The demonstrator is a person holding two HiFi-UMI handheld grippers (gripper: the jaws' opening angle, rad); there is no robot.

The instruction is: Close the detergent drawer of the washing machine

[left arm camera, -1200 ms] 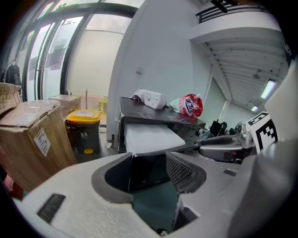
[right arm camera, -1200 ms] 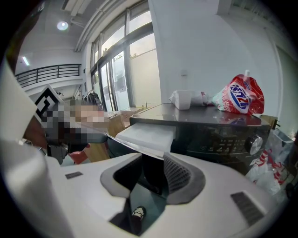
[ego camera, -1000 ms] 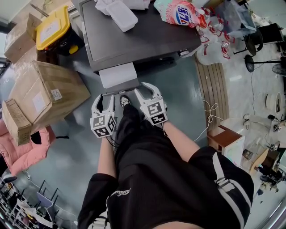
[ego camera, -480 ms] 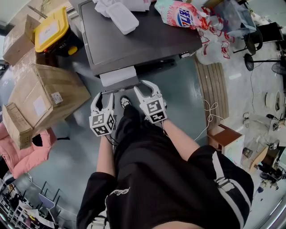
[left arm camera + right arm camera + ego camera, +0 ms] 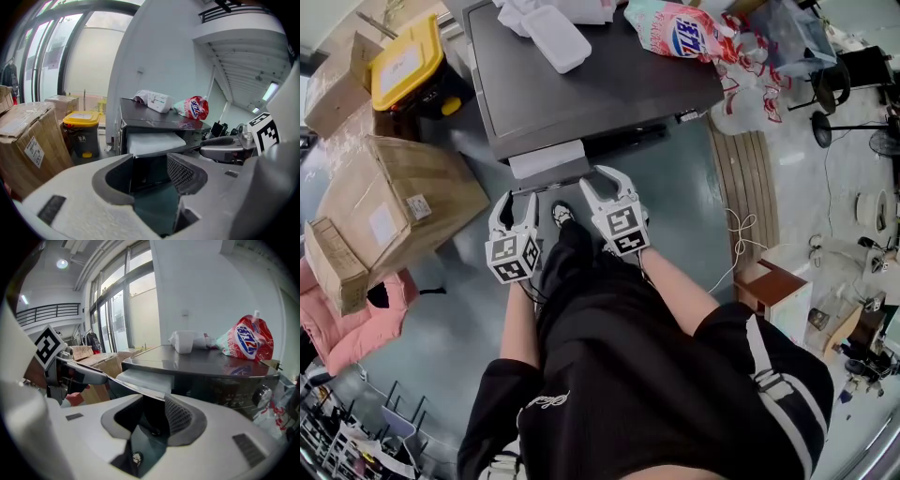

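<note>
Both jaws stand apart and empty: left gripper (image 5: 516, 202) and right gripper (image 5: 606, 184) hover just before the detergent drawer (image 5: 546, 157) (white, pulled out of the washing machine (image 5: 600, 80)), apparently untouched; closing remains.

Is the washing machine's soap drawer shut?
Open: the white detergent drawer sticks out past the dark washing machine's front edge.

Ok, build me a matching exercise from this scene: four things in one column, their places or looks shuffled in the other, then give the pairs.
1. detergent drawer
2. detergent pouch
3. bin
4. cardboard box

A. lies on top of the washing machine
B. has a yellow lid
C. sticks out of the machine's front
D. brown, with a white label

Pairs: 1-C, 2-A, 3-B, 4-D.
</note>
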